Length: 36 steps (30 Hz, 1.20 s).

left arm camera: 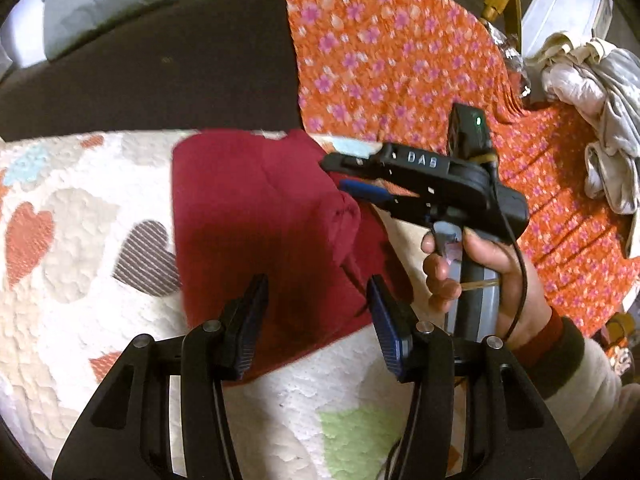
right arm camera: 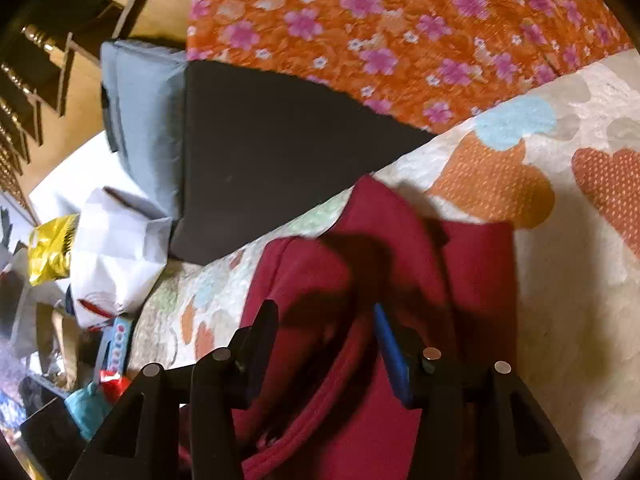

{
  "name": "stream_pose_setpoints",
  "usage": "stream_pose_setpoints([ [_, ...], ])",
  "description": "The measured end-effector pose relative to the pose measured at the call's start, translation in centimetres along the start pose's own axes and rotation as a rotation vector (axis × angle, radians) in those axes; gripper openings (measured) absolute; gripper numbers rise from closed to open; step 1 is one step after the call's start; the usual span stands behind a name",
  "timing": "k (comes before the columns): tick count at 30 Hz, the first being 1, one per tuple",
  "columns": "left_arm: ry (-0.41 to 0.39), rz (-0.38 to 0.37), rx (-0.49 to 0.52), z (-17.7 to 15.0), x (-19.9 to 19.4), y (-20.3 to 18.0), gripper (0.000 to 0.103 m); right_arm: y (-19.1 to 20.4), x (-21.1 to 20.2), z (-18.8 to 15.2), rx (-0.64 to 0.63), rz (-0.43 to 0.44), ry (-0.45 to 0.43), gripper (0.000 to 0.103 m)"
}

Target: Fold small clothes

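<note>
A dark red garment (left arm camera: 256, 216) lies on a white quilt with hearts (left arm camera: 60, 280), partly folded, its upper edge close to a dark cushion (left arm camera: 160, 68) and an orange floral cloth (left arm camera: 380, 52) beyond. In the right wrist view the red garment (right arm camera: 400, 280) shows a seamed hem running diagonally up between the fingers, and a flap of it is folded across the middle.

The left gripper (left arm camera: 318, 300) hangs over the near edge of the garment with its jaws spread wide; nothing sits between the blue pads (left arm camera: 384, 332), and the red cloth shows through the gap below them. Whether the tips touch the fabric cannot be told.

The right gripper (left arm camera: 356, 184) reaches in from the right side, its tips at a bunched ridge of the garment's right edge. From the left camera the fingers look close together there, but in its own view the right gripper (right arm camera: 324, 328) has its jaws well apart, straddling the hem with cloth below; no firm pinch is visible. The person's right hand (left arm camera: 480, 272) holds its grip handle just beside the garment.

Further right, a heap of pale clothes (left arm camera: 592, 112) rests on the orange cloth, well apart from the red piece. Left of the cushion lie a grey-blue pillow (right arm camera: 140, 120), a white bag (right arm camera: 116, 256) and a yellow packet (right arm camera: 50, 248)
</note>
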State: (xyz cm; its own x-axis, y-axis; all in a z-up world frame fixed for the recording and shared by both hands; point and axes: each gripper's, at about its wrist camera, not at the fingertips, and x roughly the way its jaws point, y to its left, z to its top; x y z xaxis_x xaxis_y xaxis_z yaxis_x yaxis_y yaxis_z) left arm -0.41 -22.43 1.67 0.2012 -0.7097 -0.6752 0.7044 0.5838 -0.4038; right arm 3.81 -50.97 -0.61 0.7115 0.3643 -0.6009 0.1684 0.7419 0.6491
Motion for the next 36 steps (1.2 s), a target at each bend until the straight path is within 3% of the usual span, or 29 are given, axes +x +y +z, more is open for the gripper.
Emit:
stream_pose_setpoints([
  [7, 0.095, 0.002, 0.073, -1.8, 2.4, -1.6, 0.05, -1.0, 0.0, -1.7, 0.051, -0.001, 0.019, 0.05],
  [10, 0.105, 0.016, 0.075, -2.0, 2.9, -1.6, 0.05, -0.9, -0.5, -2.2, 0.04, -0.037, -0.002, 0.054],
  [20, 0.114, 0.046, 0.08, -2.3, 3.3, -1.5, 0.05, -0.9, 1.2, -3.3, 0.035, -0.03, -0.007, 0.063],
  [25, 0.115, 0.048, 0.075, -2.4, 3.3, -1.4, 0.05, 0.7, 2.2, -3.8, -0.049, -0.066, -0.007, 0.064],
  [27, 0.115, 0.052, 0.075, -2.4, 3.3, -1.5, 0.05, 1.2, 2.3, -3.9, -0.089, -0.067, -0.014, 0.048],
  [29, 0.113, 0.058, 0.079, -2.4, 3.2, -1.7, 0.05, 1.6, 1.7, -3.9, -0.114, -0.061, -0.031, 0.024],
  [33, 0.103, 0.039, 0.082, -2.0, 2.3, -2.0, 0.05, 2.2, -0.7, -3.1, -0.154, -0.029, -0.074, 0.019],
  [36, 0.062, -0.038, 0.06, -1.3, 0.5, -2.5, 0.05, 2.9, -2.7, -2.1, -0.204, -0.042, -0.11, 0.018],
])
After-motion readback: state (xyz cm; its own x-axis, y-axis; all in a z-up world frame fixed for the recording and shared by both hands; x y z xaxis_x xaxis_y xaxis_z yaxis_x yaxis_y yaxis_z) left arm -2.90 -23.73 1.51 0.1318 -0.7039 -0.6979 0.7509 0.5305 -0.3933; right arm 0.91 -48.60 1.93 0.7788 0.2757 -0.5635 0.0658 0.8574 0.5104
